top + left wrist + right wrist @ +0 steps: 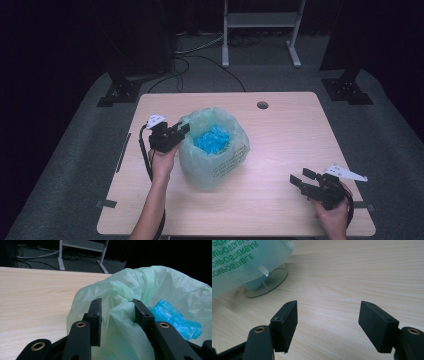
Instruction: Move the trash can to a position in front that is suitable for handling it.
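Near table (280,150) centre: bag (216,165), standing open, with crumpled wrapper (212,138) inside. At bag's nine o'clock, touching its rim: left gripper (181,131), a fold of bag between the jaws. At bag's four o'clock, well apart, near table's front edge: right gripper (299,179). At one o'clock from bag, near far edge: table hole (262,105).

The green bag (214,150) hides most of the container it lines, so its shape cannot be told; the right gripper view shows just a round base (267,282) at 10 o'clock. The bag's print (227,162) is too small to read from above and is cut off in the right gripper view. The crumpled blue item (175,320) inside is half buried.
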### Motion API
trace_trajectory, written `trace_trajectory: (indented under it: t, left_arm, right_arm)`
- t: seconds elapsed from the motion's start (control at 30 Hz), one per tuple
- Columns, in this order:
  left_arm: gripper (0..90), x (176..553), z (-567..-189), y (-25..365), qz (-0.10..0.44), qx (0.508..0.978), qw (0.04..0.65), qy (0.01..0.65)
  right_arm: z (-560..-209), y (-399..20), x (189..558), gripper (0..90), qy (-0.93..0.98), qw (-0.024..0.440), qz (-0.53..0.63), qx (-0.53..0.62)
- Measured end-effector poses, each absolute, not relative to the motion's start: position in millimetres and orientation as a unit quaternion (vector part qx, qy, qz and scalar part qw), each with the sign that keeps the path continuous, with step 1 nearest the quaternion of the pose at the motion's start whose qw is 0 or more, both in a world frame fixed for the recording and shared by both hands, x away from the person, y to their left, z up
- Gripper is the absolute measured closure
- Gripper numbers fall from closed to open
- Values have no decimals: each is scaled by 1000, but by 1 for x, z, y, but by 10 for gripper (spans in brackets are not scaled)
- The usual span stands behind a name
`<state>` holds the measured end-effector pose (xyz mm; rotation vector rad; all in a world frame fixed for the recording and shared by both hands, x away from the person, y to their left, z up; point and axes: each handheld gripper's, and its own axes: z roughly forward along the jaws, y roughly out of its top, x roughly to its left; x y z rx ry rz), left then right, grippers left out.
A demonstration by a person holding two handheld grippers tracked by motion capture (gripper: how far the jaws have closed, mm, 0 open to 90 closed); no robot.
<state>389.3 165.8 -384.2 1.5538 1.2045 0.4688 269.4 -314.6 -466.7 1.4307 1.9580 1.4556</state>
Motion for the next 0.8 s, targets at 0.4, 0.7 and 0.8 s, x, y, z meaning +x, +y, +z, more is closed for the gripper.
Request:
trace_trajectory:
  t: [0.4, 0.7, 0.8]
  left_arm:
    - [622, 396, -385, 165, 181, 651, 533, 509]
    - [587, 393, -386, 167, 158, 653, 541, 505]
    - [582, 391, -384, 167, 153, 660, 541, 499]
  right_arm:
    - [-467, -315, 270, 310, 683, 155, 509, 501]
    - [-467, -315, 270, 310, 683, 156, 508, 501]
    - [-468, -314, 271, 310, 684, 154, 507, 502]
